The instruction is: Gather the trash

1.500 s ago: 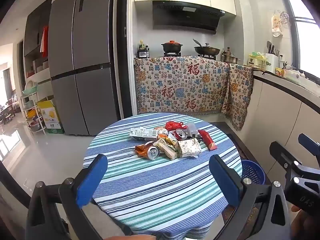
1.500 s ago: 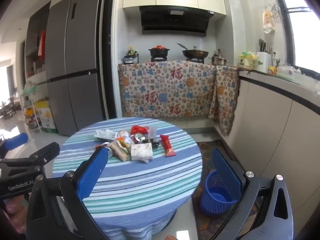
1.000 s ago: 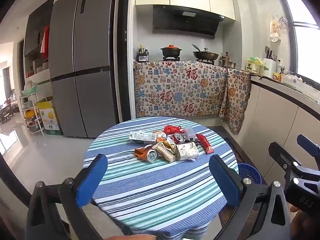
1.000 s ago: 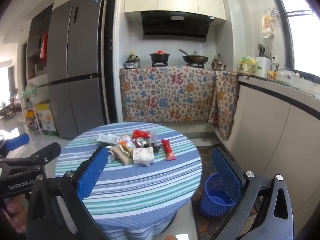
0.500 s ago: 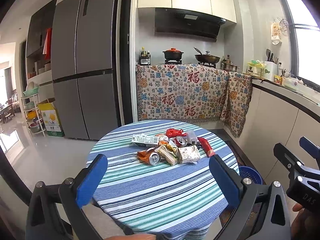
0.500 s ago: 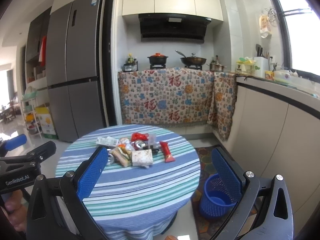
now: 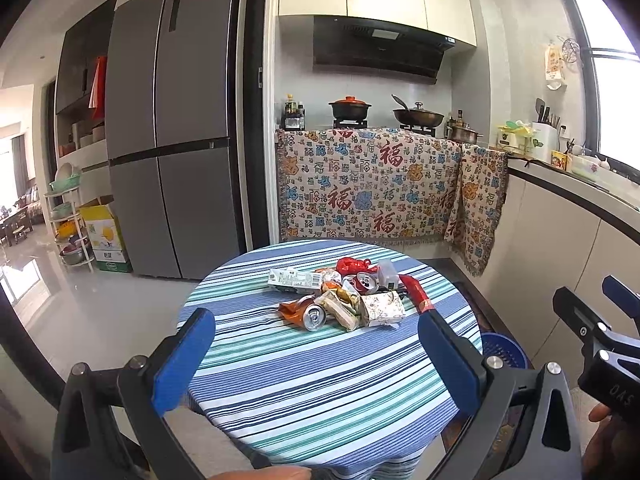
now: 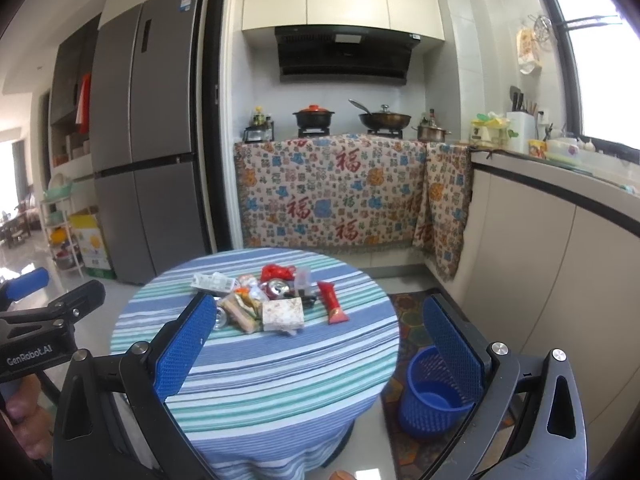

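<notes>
My left gripper [image 7: 312, 344] and right gripper [image 8: 320, 332] both gape wide and empty; the trash pile [image 7: 344, 294] lies ahead between my jaws, blue bin [image 8: 434, 394] right; I'd lift 1 piece at a time

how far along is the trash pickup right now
Nothing looks done: the blue basket on the floor appears empty. Nothing is in hand: the left gripper and right gripper are both open, short of the pile. Left: the whole trash pile on the striped table.
</notes>
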The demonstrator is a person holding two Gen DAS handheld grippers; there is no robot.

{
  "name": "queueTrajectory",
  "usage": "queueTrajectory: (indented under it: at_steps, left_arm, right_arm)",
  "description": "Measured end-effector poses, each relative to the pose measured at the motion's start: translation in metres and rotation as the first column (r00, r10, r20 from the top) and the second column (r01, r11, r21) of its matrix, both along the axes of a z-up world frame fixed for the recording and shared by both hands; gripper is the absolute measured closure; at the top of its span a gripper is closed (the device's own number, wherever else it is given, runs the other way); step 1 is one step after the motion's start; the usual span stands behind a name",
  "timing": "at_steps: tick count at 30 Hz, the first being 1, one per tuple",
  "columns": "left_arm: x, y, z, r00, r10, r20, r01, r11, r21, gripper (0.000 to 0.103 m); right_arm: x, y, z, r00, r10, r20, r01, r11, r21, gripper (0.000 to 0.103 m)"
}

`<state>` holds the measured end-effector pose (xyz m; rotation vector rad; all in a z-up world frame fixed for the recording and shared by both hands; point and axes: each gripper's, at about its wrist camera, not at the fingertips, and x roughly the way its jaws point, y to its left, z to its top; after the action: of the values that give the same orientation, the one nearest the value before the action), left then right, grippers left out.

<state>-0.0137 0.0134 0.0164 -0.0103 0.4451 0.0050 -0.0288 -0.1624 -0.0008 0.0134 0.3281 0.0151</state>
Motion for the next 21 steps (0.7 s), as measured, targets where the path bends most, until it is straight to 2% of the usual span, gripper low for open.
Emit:
queueTrajectory:
  at_steps: [21]
  left_arm:
    - [0.0007,0.0025,-0.0005,1.0,0.002,-0.001,-0.002,1.0,0.004,0.0]
  right_arm:
    - [0.0019,-0.0013,-0.0017,1.0,-0.006,0.0,0.006,1.0,0.004,0.0]
